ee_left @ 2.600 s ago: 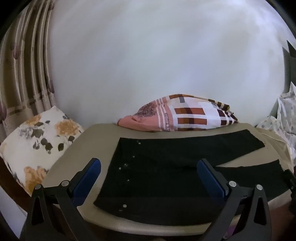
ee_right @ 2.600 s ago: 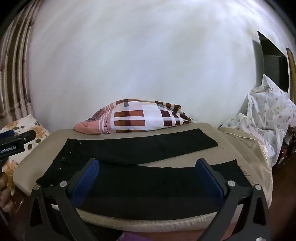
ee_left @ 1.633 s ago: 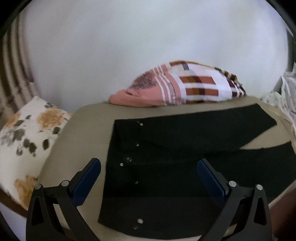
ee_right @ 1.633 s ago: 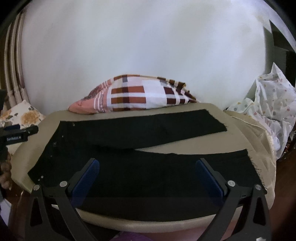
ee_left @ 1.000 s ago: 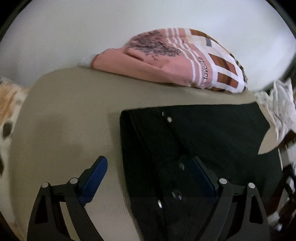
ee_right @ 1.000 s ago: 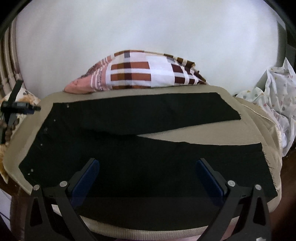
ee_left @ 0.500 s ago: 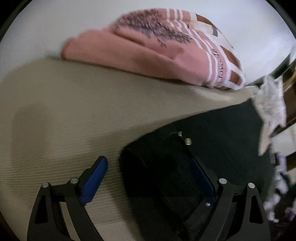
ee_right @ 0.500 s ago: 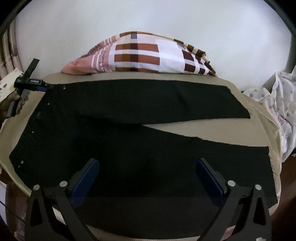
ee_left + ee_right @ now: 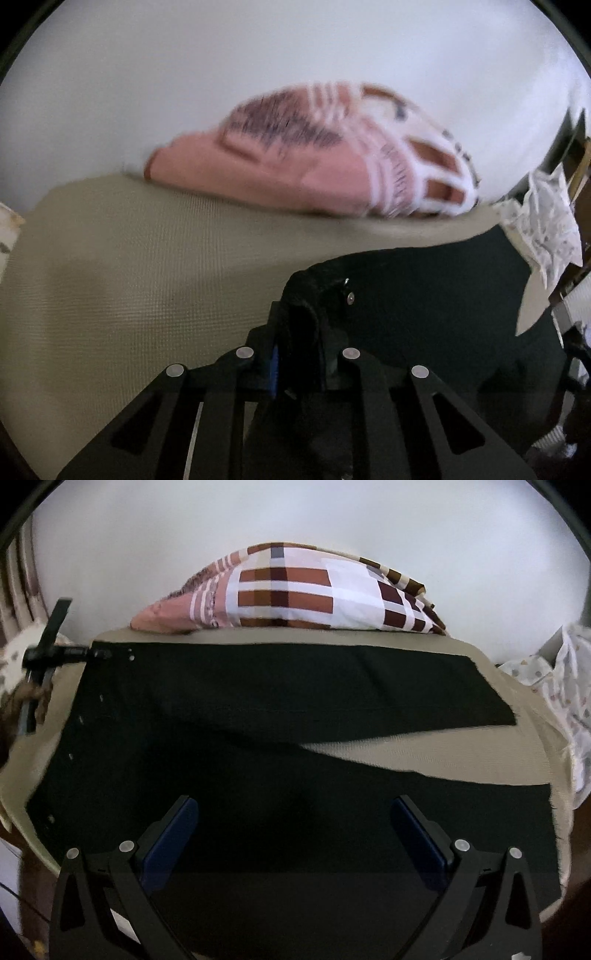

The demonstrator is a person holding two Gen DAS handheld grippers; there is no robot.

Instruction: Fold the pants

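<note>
Black pants lie flat on a beige padded table, waistband at the left, two legs spread toward the right. My left gripper is shut on the far corner of the waistband, which bunches up between its fingers; it also shows in the right wrist view at the pants' far left corner. My right gripper is open and empty, hovering over the near leg.
A pink and checked pillow lies at the table's far edge against a white wall. A floral pillow sits at the left. White dotted cloth is heaped at the right.
My left gripper moved to the far waistband corner and closed on it. My right gripper moved forward over the near leg and stayed open.
</note>
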